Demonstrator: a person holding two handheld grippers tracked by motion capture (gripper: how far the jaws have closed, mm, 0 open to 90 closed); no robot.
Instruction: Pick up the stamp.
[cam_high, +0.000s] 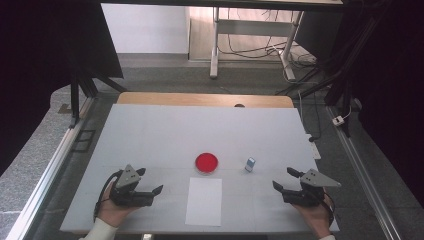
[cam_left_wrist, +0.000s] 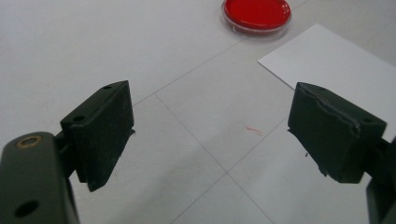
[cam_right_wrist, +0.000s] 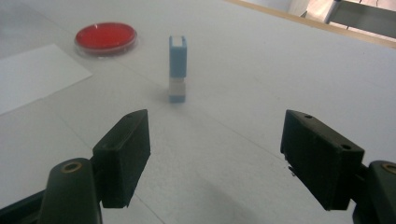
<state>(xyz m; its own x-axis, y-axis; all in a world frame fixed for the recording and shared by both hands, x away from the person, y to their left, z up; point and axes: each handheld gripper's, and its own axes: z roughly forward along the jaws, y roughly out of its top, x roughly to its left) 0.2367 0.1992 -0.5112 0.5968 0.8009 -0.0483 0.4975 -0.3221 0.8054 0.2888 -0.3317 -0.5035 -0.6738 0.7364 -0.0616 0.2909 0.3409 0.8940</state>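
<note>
Both grippers near us, jaws spread, empty: left gripper (cam_high: 154, 183), right gripper (cam_high: 282, 179). White paper sheet (cam_high: 204, 201) between them; red petri dish (cam_high: 206, 162) at its 12 o'clock. Blue upright vial (cam_right_wrist: 177, 68) at right gripper's 11 o'clock; we judge: approach level, pinch low, avoid tipping.

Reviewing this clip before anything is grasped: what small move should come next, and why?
Probably ease the right gripper forward toward the small blue stamp. It stands upright on the table, right ahead of those jaws, which are open and empty. The left gripper is open too, facing the red dish and the white sheet, so it could wait to steady the paper.
</note>
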